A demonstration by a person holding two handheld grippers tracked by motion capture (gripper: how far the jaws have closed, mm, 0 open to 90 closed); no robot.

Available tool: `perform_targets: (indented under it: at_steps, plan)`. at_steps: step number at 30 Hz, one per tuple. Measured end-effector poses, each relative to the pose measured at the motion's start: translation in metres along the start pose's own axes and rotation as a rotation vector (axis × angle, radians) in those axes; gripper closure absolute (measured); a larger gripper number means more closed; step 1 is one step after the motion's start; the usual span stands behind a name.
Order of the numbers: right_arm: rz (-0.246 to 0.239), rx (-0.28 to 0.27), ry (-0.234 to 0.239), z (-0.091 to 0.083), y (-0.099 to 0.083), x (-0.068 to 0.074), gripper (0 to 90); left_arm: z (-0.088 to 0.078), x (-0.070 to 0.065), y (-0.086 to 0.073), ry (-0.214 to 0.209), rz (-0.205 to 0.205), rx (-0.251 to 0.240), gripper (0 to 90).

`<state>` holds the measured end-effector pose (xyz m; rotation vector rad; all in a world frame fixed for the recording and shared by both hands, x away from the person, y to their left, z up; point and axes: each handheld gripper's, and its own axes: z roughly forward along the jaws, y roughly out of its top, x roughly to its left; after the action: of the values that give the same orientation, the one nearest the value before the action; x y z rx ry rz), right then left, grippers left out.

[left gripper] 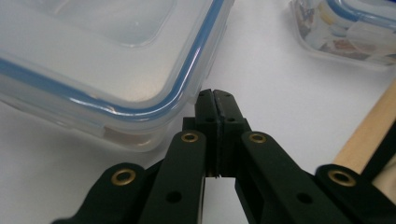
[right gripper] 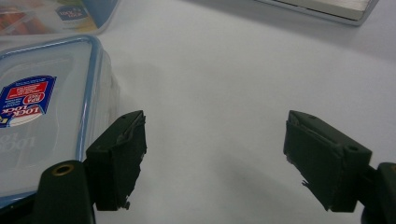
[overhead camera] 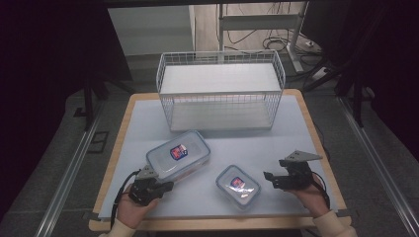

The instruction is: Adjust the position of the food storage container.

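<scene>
A large clear food box with a blue-rimmed lid [overhead camera: 178, 153] [left gripper: 107, 56] lies left of centre on the white mat. Nearer the front, at centre, sits a smaller box of the same kind [overhead camera: 238, 185] [right gripper: 42, 116] [left gripper: 345, 28]. My left gripper [overhead camera: 168, 185] [left gripper: 215, 100] is low at the large box's near corner, its jaws pressed together with nothing between them. My right gripper [overhead camera: 269, 178] [right gripper: 215, 158] stands open just right of the small box, with bare mat between its jaws. The left jaw is close beside that box's side wall.
A white wire basket [overhead camera: 221, 91] stands at the back of the table, its base edge [right gripper: 322, 7] far ahead of my right gripper. The mat [overhead camera: 276, 148] covers a wooden tabletop whose edge [left gripper: 369, 135] runs close to my left gripper.
</scene>
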<state>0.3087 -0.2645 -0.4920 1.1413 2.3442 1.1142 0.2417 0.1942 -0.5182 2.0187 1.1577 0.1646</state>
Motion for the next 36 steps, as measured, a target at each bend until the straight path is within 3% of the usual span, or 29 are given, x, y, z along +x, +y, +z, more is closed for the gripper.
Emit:
perform_targets:
  at_steps: [1,8,17,26,30,31,33,34,36]
  plan:
    - [0.0,0.0,-0.001,0.0,0.0,0.0,20.8,0.0,0.003,-0.001,0.029,0.001,0.005,90.0]
    - [0.002,0.002,-0.003,-0.001,-0.001,-0.002,20.8,-0.005,0.02,-0.001,0.036,-0.038,-0.006,90.0]
    - [0.0,0.005,-0.008,0.0,-0.001,-0.002,20.9,-0.01,0.053,0.0,0.064,-0.112,-0.04,90.0]
    - [0.0,0.01,-0.011,0.001,-0.001,-0.001,20.9,-0.014,0.061,-0.001,0.087,-0.131,-0.049,90.0]
    - [0.0,0.007,-0.01,0.0,-0.002,-0.002,20.9,-0.027,0.062,-0.009,0.081,-0.152,-0.063,90.0]
    - [0.004,0.006,-0.01,-0.001,-0.002,-0.002,20.8,-0.037,0.065,-0.013,0.109,-0.16,-0.072,90.0]
    - [0.003,0.004,-0.011,-0.001,-0.002,-0.002,20.9,-0.043,0.07,-0.014,0.123,-0.171,-0.083,90.0]
    - [0.007,0.003,-0.01,-0.001,-0.002,-0.003,20.8,-0.052,0.081,-0.013,0.155,-0.206,-0.111,90.0]
    - [0.007,0.001,-0.012,-0.001,-0.001,-0.004,20.8,-0.055,0.087,-0.011,0.166,-0.22,-0.118,90.0]
